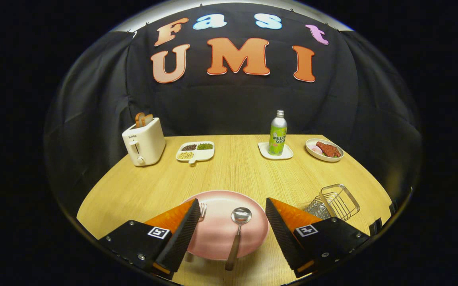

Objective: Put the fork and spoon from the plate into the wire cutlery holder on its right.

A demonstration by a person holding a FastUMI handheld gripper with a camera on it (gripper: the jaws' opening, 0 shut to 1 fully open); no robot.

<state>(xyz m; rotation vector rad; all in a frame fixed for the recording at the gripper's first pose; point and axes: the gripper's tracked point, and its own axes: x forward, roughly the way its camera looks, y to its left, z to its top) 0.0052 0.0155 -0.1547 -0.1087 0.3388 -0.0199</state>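
A pink plate (217, 232) lies on the wooden table (237, 171) just ahead of me, between my fingers. On it rests a spoon (239, 228) with a wooden handle that reaches over the plate's near rim. A fork (202, 211) lies at the plate's left side, with only its tines clear of my left finger. The wire cutlery holder (334, 201) stands to the right of the plate, beyond my right finger. My gripper (233, 206) hangs open above the plate with nothing held.
At the back of the table stand a white toaster (144, 142) with toast, a divided dish of beans (195, 151), a green soda bottle (278, 133) on a small white tray, and a bowl of food (324, 149). Black cloth walls close off the booth.
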